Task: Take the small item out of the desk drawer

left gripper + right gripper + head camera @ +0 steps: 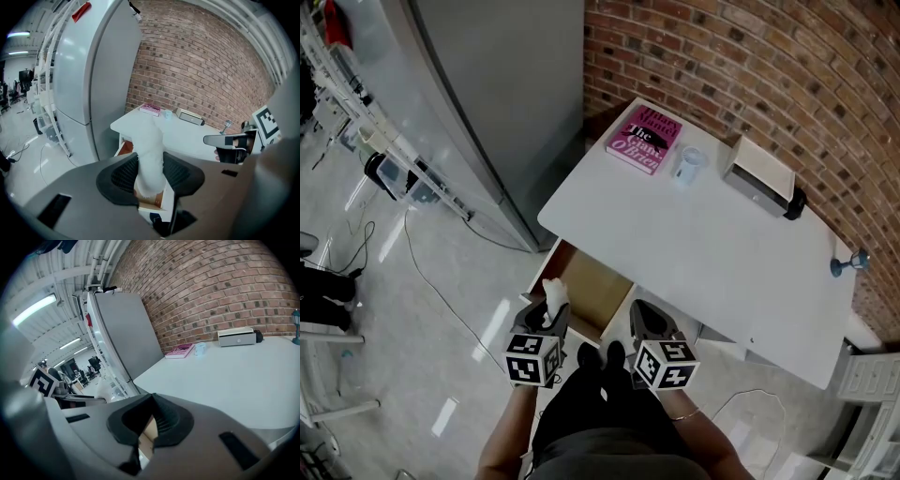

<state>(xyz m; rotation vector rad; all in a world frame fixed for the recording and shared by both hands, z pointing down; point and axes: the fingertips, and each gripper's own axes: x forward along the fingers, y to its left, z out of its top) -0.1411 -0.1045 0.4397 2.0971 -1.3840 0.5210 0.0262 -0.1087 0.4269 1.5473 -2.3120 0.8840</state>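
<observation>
- the small white item (149, 140) looks already lifted out: the left tool (549, 311) is clamped on it, jaws wide, above the open drawer (592, 286).
- likely left: carrying it clear.
- the right tool (151, 404) is closed and empty.
- the drawer, under the counter's (703, 253) near left corner, shows only bare wood.

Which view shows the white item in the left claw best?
The left gripper view: the white item stands large between the jaws. The head view shows it small; the right gripper view, not clearly.
</observation>
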